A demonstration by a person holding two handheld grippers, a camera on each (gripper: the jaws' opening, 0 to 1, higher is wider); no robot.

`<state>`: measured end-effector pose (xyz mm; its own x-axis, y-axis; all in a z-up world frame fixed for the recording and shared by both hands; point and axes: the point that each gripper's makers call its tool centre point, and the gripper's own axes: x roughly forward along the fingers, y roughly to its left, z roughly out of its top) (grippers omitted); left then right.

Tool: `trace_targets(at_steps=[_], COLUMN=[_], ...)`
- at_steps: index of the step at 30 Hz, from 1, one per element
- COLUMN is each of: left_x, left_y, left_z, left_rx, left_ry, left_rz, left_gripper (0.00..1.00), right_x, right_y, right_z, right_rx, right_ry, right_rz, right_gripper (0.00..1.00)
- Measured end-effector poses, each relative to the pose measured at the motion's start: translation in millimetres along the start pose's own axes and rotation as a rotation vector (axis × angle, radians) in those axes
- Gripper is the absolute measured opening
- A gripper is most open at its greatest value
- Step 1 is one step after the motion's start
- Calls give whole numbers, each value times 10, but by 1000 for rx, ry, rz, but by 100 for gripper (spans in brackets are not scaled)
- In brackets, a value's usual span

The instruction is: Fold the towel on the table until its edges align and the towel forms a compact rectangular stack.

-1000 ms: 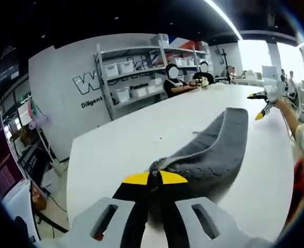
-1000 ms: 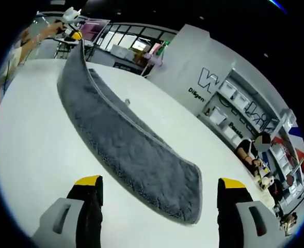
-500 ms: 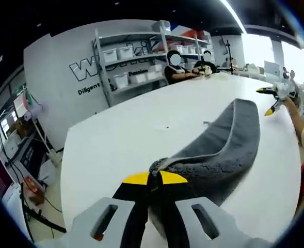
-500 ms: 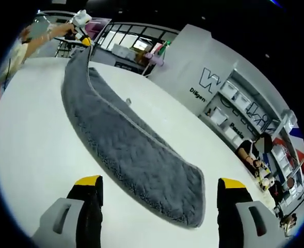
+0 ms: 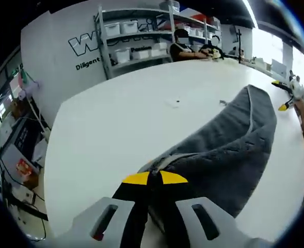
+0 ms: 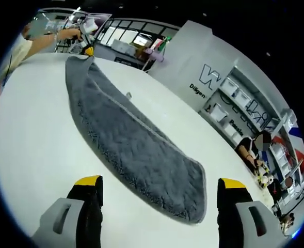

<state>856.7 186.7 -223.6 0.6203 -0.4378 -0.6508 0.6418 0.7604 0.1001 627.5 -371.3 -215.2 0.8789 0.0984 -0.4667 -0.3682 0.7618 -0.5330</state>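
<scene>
the left gripper (image 5: 154,178) stays clenched on a corner of the grey towel (image 5: 229,150); over the last second it has dropped nearer the white table (image 5: 115,124), so the raised fold seems to be settling flat. the right gripper (image 6: 159,183) hangs released above the towel's near end, apparently not touching.

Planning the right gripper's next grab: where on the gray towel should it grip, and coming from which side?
Probably the towel's free rounded corner, lying flat on the white table between the open right gripper's jaws. Come in low from the table side past that end, sliding one jaw under the hem. The left gripper already pinches the opposite end.
</scene>
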Motion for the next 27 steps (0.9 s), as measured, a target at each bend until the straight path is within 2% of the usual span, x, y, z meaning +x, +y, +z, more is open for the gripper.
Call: trace_targets(at_steps=[4,6,9,11,16,19,23,27], left_x=[140,200,269,264,134,23,-118,-232], left_y=[27,-23,-106,-87,-37,15,-7,-53], left_z=[-71,-107,-154,-157,-89,-75,-106,-155], left_rx=[2,-2,12,29,16,11,4,-38], left_ry=[18,26,39,44,25,10,-10,-23], left_rz=[1,-5,-12,12,47,86,92,88], left_gripper=[6,7,13,19,29,31,33,37], right_x=[32,43,46,44,22,14,29,70], right_y=[25,39,45,48,28,11,-11,-69], right_z=[11,15,16,9,-17,10,108,321], right_rx=[-4,-5,-3,2,-2,-4,-21,-29], right_ry=[3,3,3,5,18,14,4,-44], right_rz=[7,10,10,10,6,5,10,16], right_gripper=[93,93,93,93,93,93,93,88])
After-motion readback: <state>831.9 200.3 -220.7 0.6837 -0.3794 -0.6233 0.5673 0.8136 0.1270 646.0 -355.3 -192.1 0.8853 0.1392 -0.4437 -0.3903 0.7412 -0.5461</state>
